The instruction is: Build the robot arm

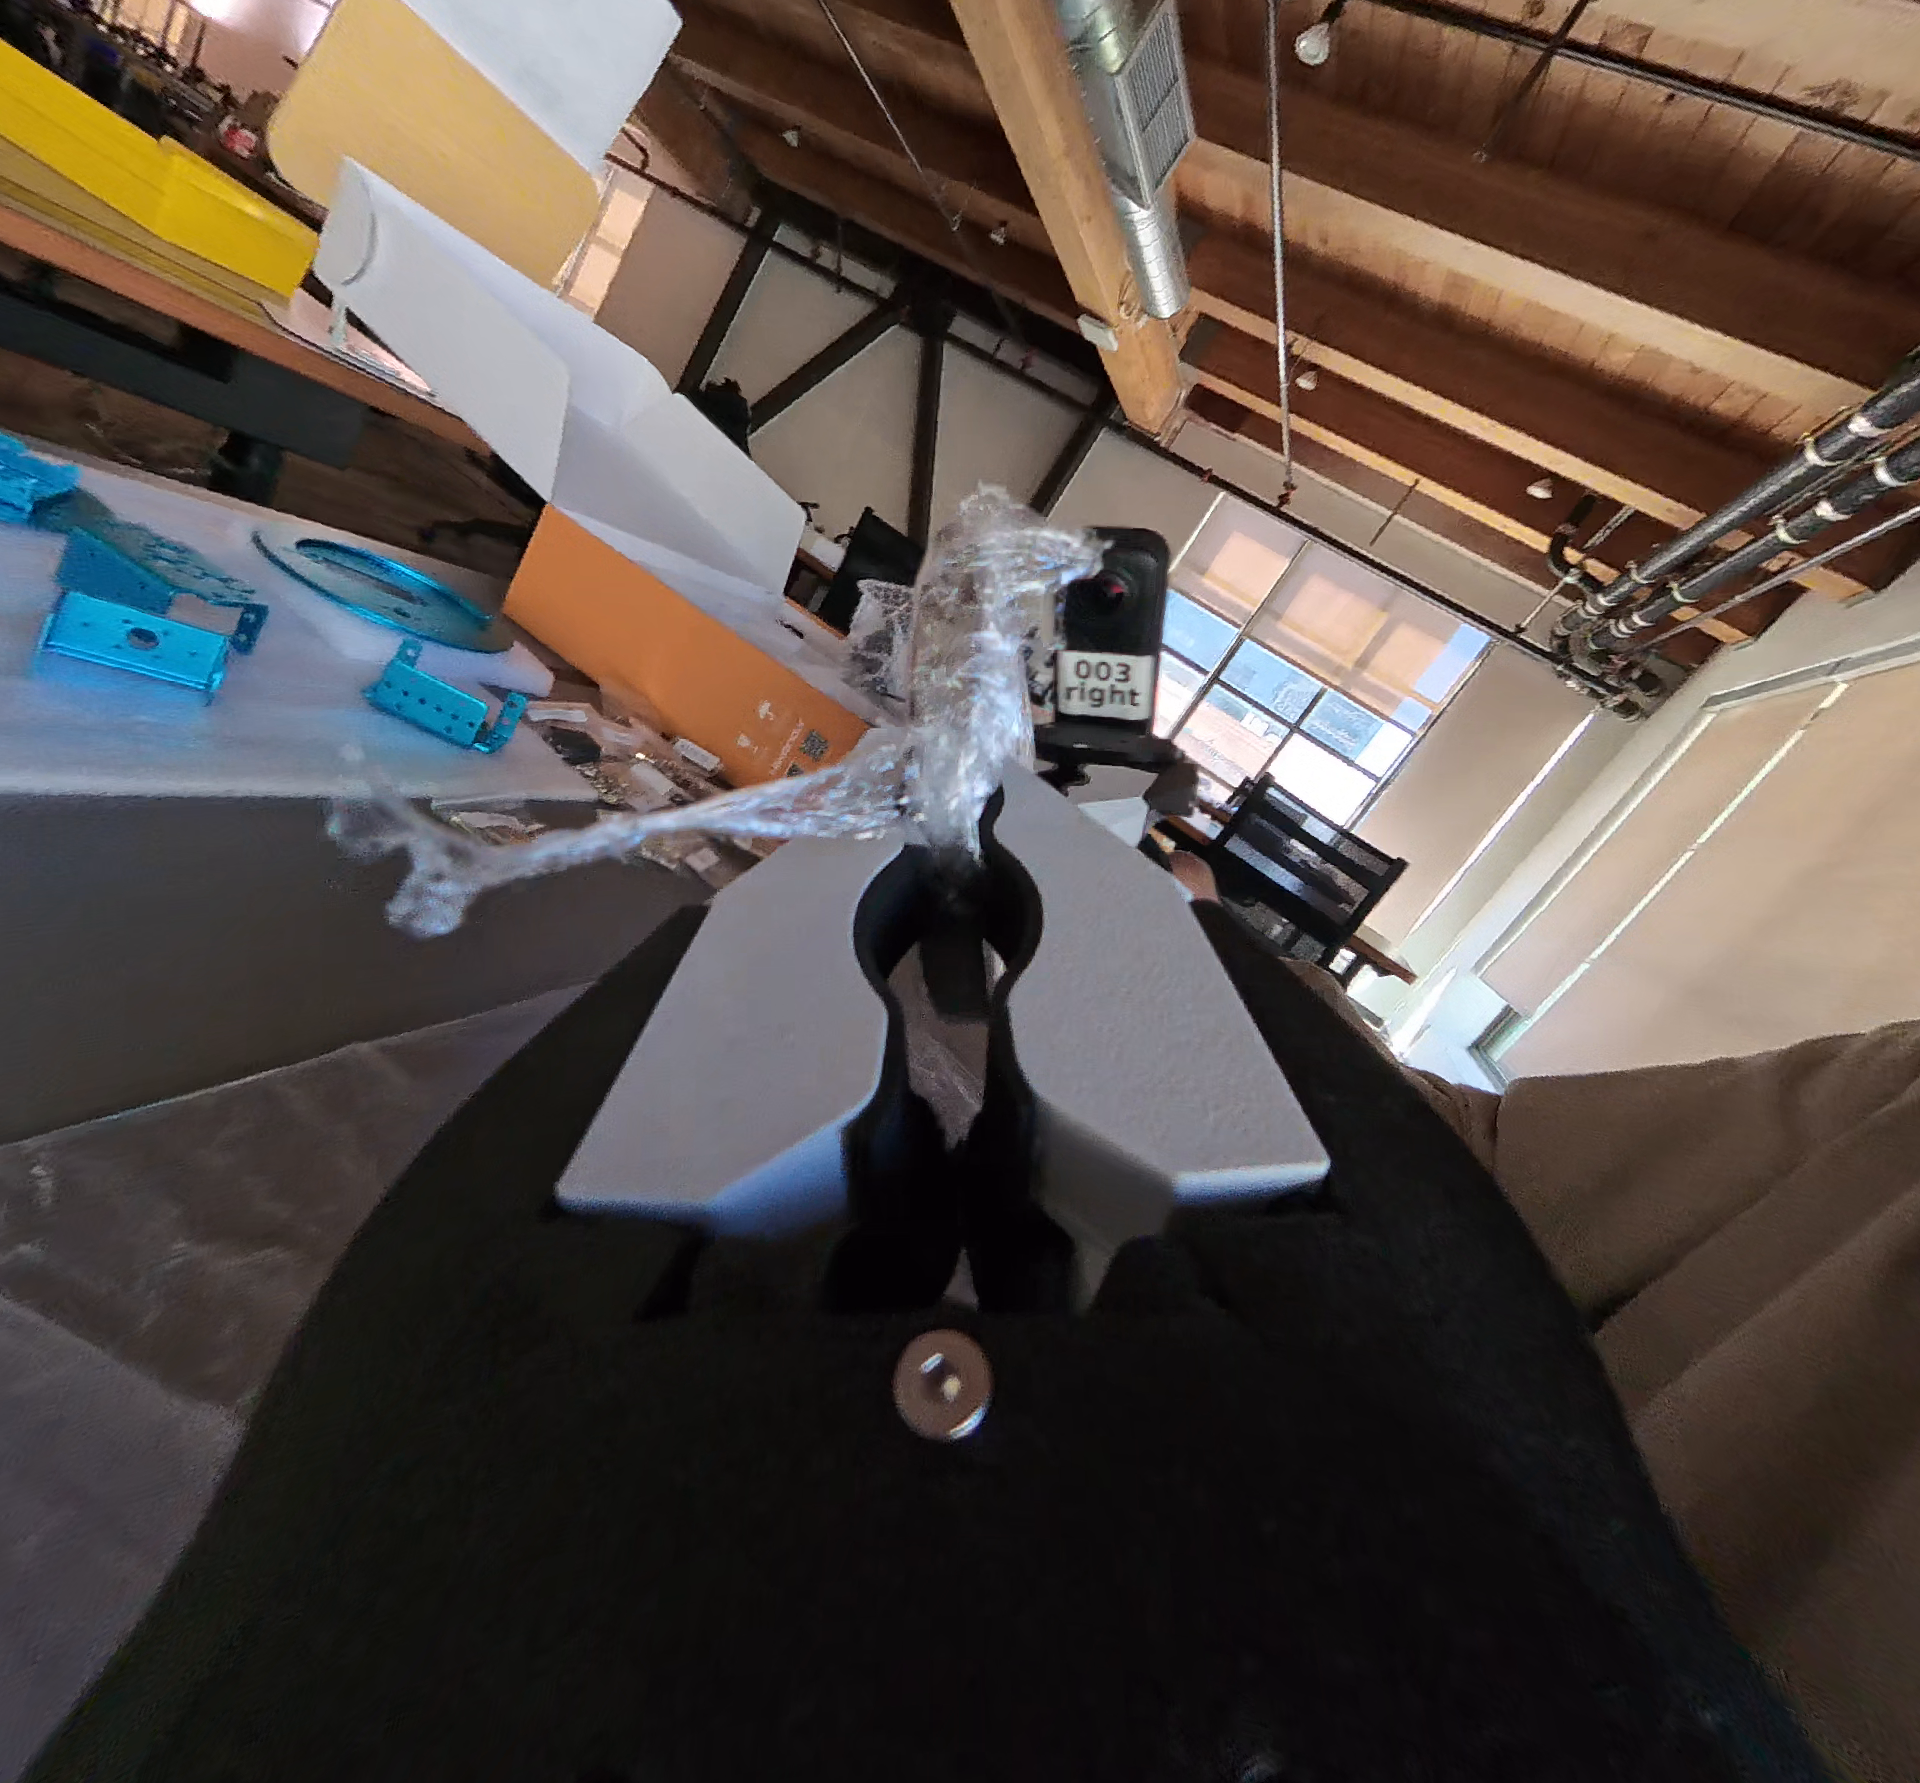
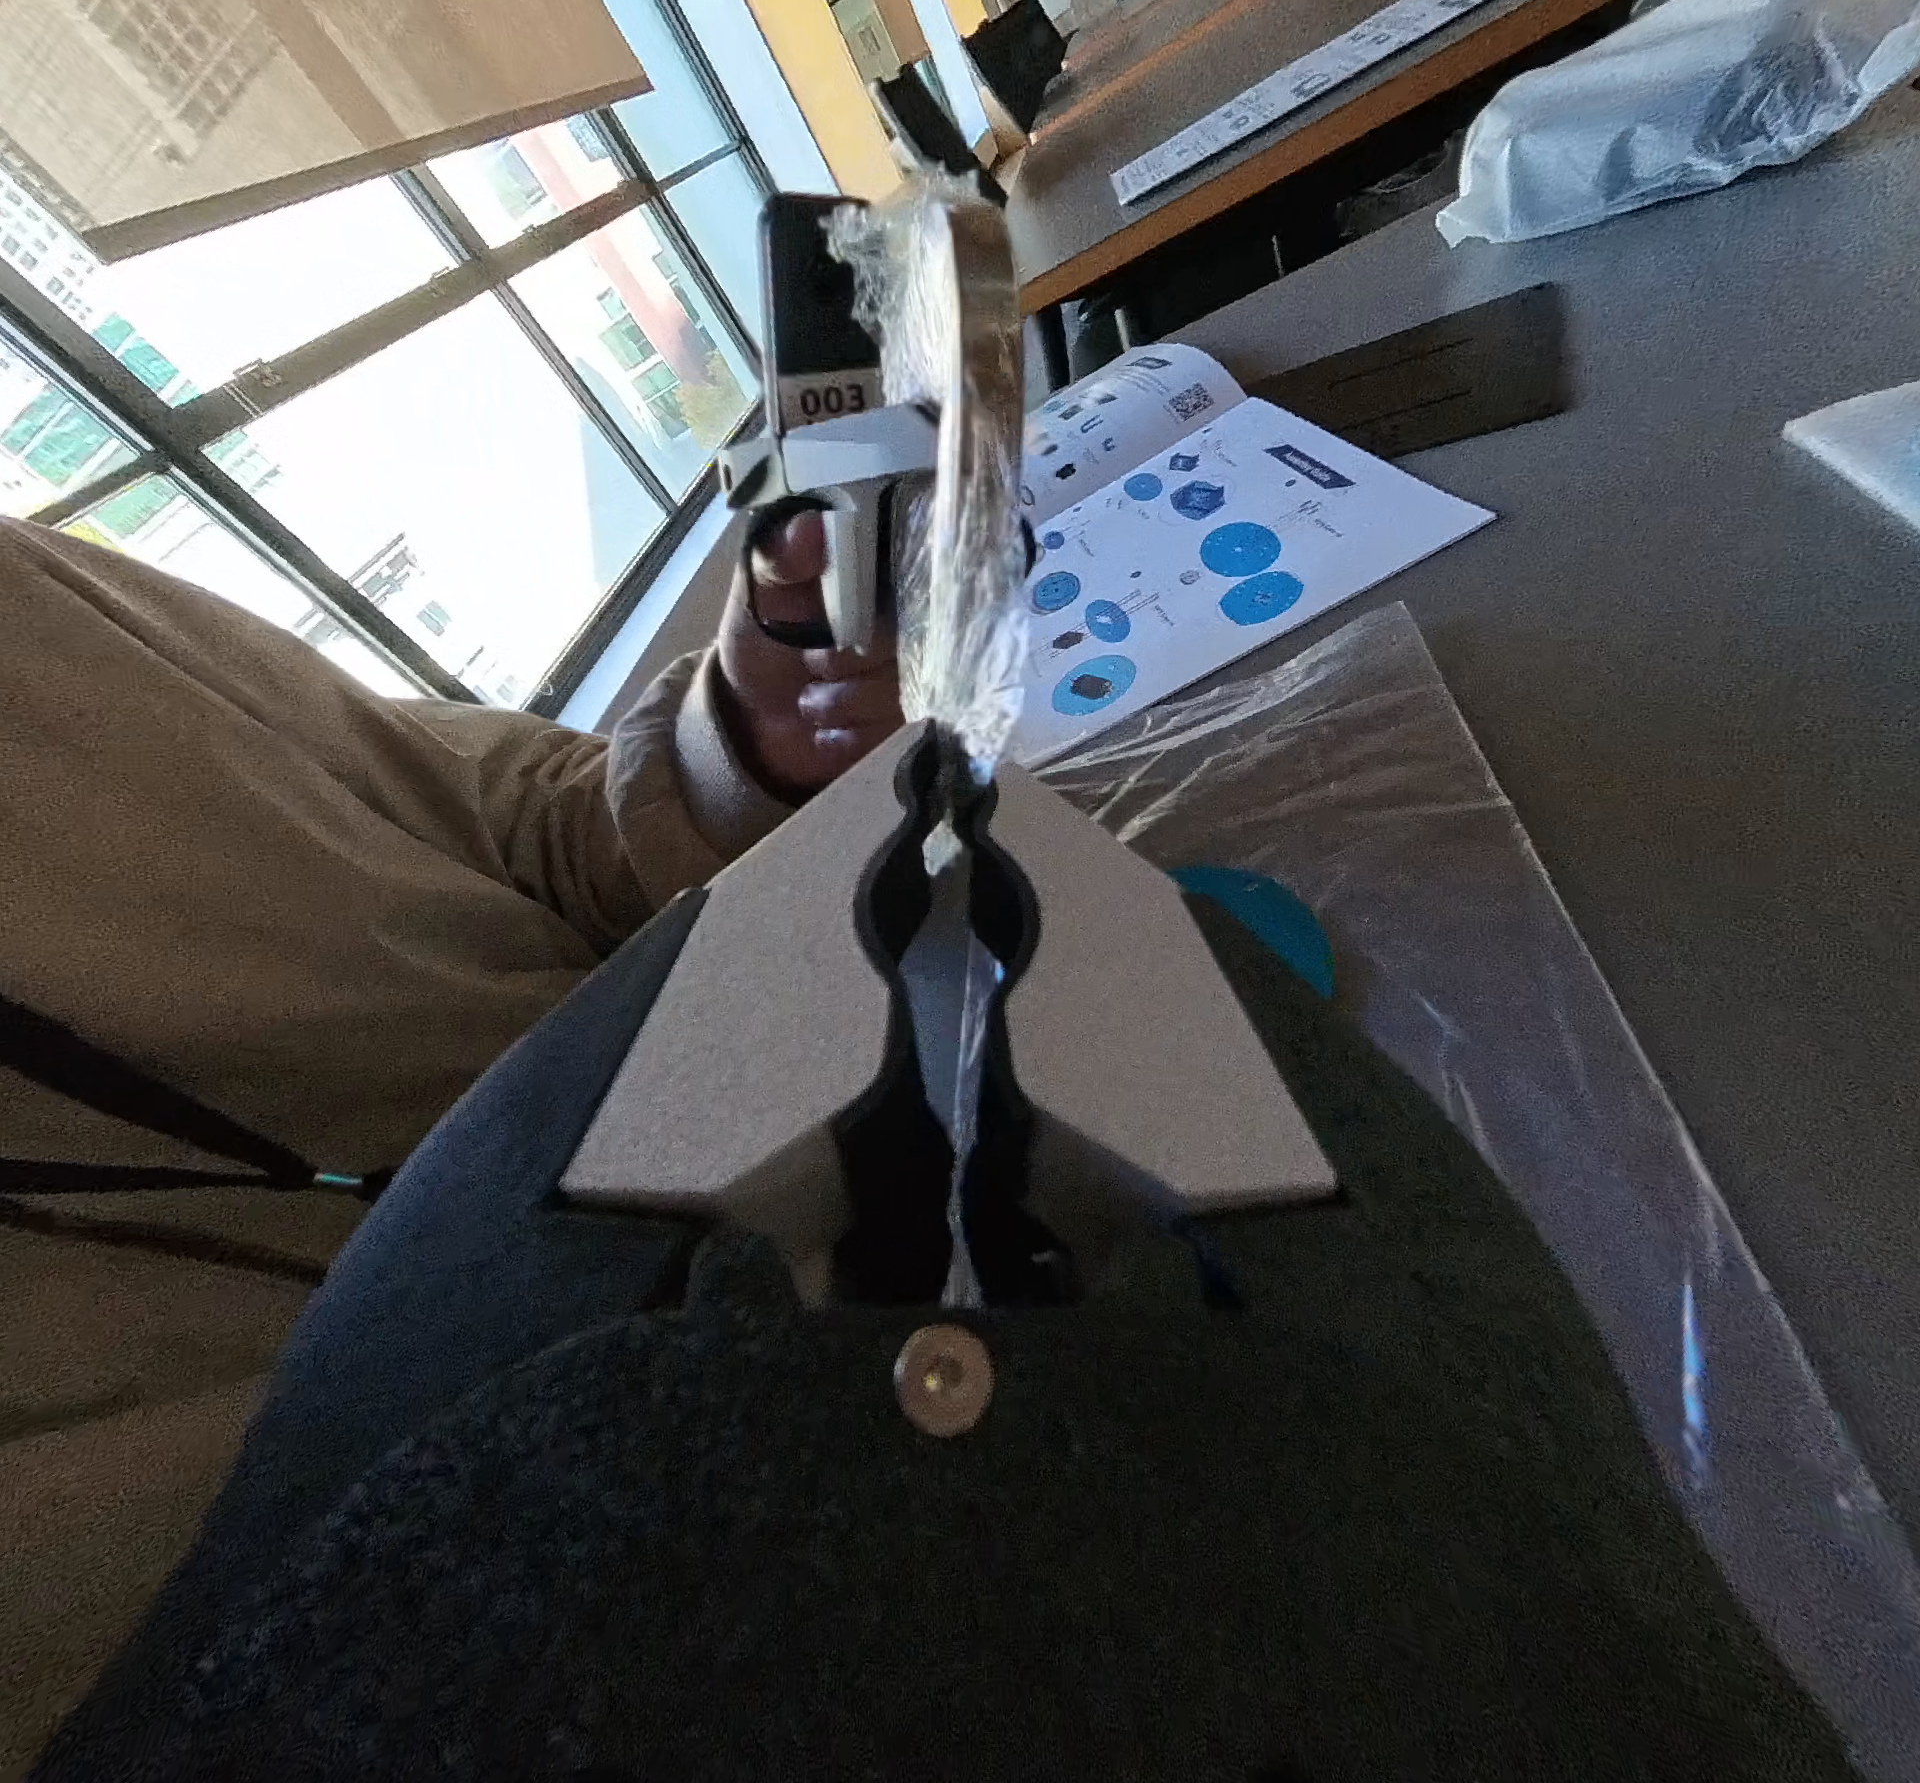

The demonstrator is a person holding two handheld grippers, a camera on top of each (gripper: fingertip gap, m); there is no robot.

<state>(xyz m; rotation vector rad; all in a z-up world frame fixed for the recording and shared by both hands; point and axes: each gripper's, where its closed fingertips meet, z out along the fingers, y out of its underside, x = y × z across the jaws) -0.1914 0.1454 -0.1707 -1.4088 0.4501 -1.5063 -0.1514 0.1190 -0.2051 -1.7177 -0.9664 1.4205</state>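
Crumpled clear wrap (image 1: 961, 684) pinched by left gripper (image 1: 951, 824) and right gripper (image 2: 951, 762), long axis stretched between tips; wrapped contents obscured.

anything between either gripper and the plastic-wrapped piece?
Nothing visible. The left gripper and the right gripper are both already shut on the crinkled clear plastic wrap around a flat grey metal piece, held in the air above the grey table.

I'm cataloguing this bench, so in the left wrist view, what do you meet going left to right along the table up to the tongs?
Blue metal brackets → blue round plate → orange box with its white lid open → crumpled clear plastic wrap, pinched in the left tongs.
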